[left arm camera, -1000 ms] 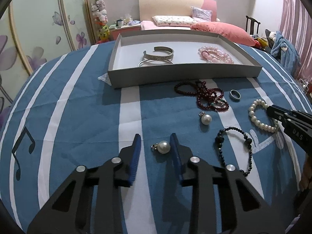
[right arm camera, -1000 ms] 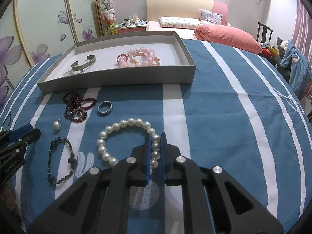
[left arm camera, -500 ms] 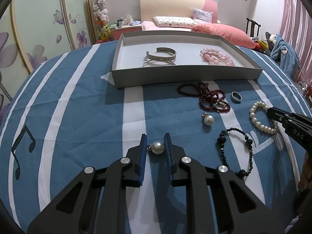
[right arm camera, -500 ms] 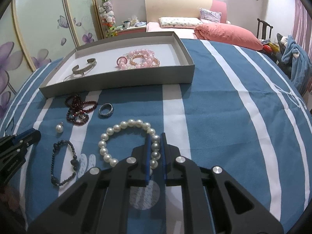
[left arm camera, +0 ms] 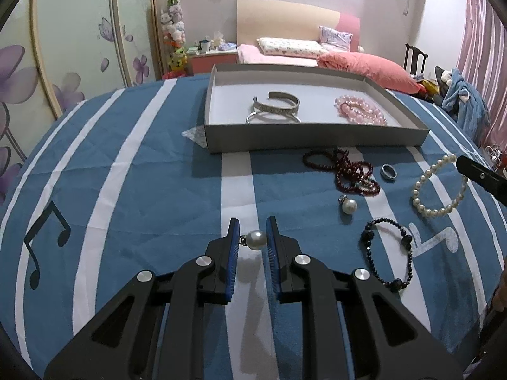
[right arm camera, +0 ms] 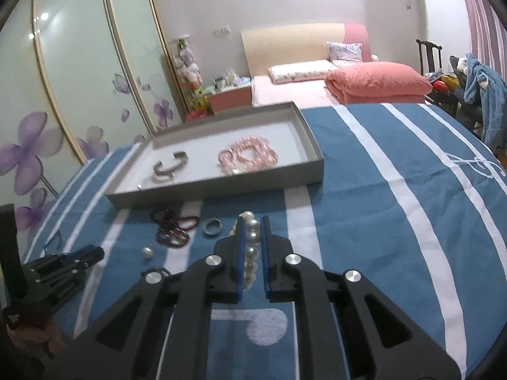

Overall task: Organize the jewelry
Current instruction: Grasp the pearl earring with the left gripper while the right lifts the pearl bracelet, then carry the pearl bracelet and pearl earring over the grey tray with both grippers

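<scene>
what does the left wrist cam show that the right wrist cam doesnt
Only the left wrist view shows the pearl earring pinched in the left hand-held gripper, and the whole black bead bracelet.

Only the right wrist view shows the right hand-held gripper clamped on the white pearl bracelet.

Both show the grey tray holding the silver cuff and pink beads, plus the dark red beads, the ring and the loose pearl earring on the striped cloth.

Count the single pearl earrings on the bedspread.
2. One pearl earring sits between the left gripper pads; the other pearl earring lies loose beside the dark red beads. None shows in the tray, though its near wall hides some floor.
</scene>
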`<state>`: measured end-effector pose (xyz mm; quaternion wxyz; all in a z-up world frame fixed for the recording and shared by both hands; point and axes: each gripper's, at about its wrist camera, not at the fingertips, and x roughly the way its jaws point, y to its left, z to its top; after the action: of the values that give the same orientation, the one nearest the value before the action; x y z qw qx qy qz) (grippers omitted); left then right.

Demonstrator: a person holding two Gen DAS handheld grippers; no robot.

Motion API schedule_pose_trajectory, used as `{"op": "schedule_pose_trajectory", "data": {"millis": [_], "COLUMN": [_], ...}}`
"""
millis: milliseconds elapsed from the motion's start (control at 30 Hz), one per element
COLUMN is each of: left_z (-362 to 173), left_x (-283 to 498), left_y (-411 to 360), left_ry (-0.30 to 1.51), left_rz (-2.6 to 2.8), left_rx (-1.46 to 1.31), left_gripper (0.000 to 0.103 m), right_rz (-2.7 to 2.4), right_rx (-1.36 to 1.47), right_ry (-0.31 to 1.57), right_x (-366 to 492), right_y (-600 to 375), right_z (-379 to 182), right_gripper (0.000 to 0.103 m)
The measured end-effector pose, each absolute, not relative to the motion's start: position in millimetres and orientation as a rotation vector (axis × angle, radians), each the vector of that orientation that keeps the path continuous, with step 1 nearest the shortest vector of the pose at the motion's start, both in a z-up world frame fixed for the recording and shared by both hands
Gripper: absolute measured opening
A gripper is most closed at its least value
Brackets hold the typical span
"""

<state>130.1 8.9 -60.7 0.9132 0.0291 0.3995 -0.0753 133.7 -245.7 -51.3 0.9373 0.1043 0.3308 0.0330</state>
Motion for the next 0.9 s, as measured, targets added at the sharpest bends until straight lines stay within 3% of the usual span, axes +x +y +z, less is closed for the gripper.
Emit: {"op": "schedule_pose_trajectory", "data": {"millis": [900], "left_z": [-27.8], "left_x": [115.0], "left_y": [-2.6], "left_ry": [0.660], "left_rz": [-0.150], "left_rx": [0.054], "left_gripper": [0.018], "right_rz": [0.090], "right_rx": [0.199], "right_ry": [0.534], "right_x": [117.1], "right_y": [-234.7], "right_z": [-20.6], "right_gripper": [0.010]}}
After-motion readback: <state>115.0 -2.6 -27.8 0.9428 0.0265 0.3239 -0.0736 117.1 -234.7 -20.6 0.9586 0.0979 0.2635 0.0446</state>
